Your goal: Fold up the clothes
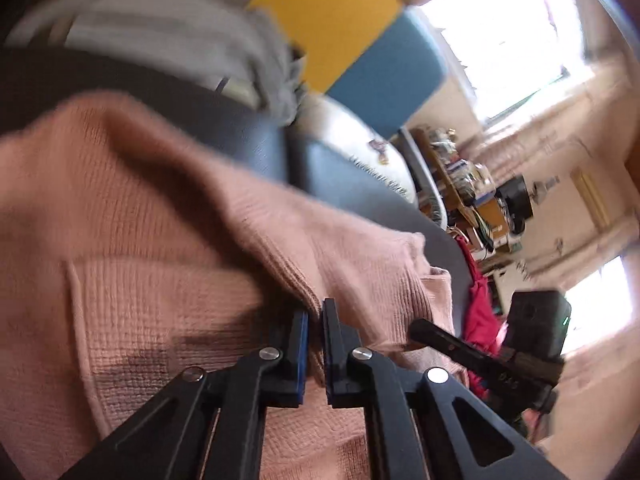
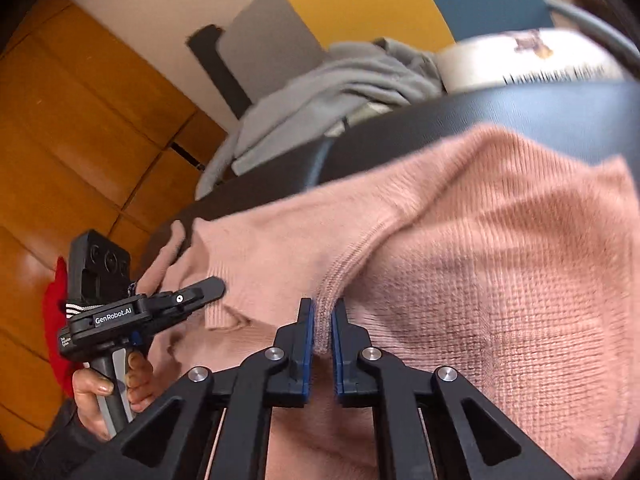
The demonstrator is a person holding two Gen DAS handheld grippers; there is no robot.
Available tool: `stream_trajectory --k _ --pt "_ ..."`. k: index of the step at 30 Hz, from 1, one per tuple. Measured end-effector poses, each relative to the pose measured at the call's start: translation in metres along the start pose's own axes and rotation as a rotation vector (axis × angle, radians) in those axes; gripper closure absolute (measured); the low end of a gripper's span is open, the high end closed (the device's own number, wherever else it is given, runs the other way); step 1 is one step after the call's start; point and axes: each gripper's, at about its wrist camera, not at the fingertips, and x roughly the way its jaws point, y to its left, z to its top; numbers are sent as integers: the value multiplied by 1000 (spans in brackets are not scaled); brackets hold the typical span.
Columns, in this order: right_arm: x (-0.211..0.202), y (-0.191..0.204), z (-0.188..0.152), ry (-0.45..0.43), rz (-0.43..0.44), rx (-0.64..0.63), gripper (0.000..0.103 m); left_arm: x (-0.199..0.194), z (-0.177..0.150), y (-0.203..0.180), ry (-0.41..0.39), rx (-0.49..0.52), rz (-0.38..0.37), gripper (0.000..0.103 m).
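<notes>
A pink knitted sweater [image 1: 160, 220] fills the left wrist view and lies over a dark seat. My left gripper [image 1: 315, 312] is shut on a ribbed edge of the sweater. In the right wrist view the same sweater [image 2: 500, 248] spreads across the lower right. My right gripper [image 2: 323, 312] is shut on another ribbed edge of it. The left gripper [image 2: 208, 288] also shows at the left of the right wrist view, held by a hand. The right gripper [image 1: 432, 330] shows at the lower right of the left wrist view.
A dark padded seat [image 2: 520, 112] lies under the sweater. A grey garment [image 2: 328, 92] is heaped behind it, with a white printed item [image 2: 520, 60] beside it. A red cloth [image 1: 480, 312] lies on the wooden floor [image 2: 60, 140]. Cluttered shelves [image 1: 472, 184] stand far off.
</notes>
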Motion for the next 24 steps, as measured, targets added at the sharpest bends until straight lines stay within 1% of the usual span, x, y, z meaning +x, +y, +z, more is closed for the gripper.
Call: stream_trajectory --k 2,4,6,7,8,9,10,11,13,14,15,16,17,18,19,20,21,23,24 --pt "-10 4 -2 -18 12 -26 95 -12 -7 -3 -15 29 -5 98" --pt "-12 5 -4 -17 8 -33 95 -12 -12 3 2 44 37 98" --pt "-6 -1 -12 12 -21 -24 95 -8 -17 11 33 50 85 98" --pt "-2 -4 -16 27 -35 -20 95 -2 -19 17 55 47 95 98" --pt "4 -8 -20 42 -47 -10 95 -2 -19 19 50 38 94 95" --pt "5 -12 -20 30 -29 13 97 -3 -19 20 38 29 91 95" --pt "5 -16 -20 18 -9 36 97 -6 -18 19 21 15 103 94" --pt "4 -21 -19 8 11 68 93 -10 -17 19 3 0 119 88" --pt "1 -25 -18 0 45 96 88 -23 -17 11 -75 30 210 87" --pt "-1 -24 -19 -1 49 92 84 -30 -19 5 -117 57 233 86" --pt "-6 -25 -17 -14 47 90 75 -37 -21 -2 -158 87 249 85" --pt "-11 -25 -15 -28 45 87 67 -42 -22 -7 -185 108 244 83" --pt "-16 -27 -12 -47 47 92 52 -42 -22 -14 -196 135 223 82" --pt "-21 -29 -9 -67 48 97 44 -36 -23 -21 -186 169 220 81" --pt "-26 -31 -7 -87 50 101 42 -28 -25 -27 -170 205 223 80" --pt "-28 -37 0 -107 58 134 35 -20 -27 -34 -155 240 225 80" --pt "-31 -42 8 -128 68 168 26 -12 -29 -40 -140 275 227 80" --pt "-30 -56 22 -160 109 239 16 7 -33 -51 -97 336 232 80" --pt "-30 -63 29 -175 130 274 14 13 -36 -51 -78 341 228 80"
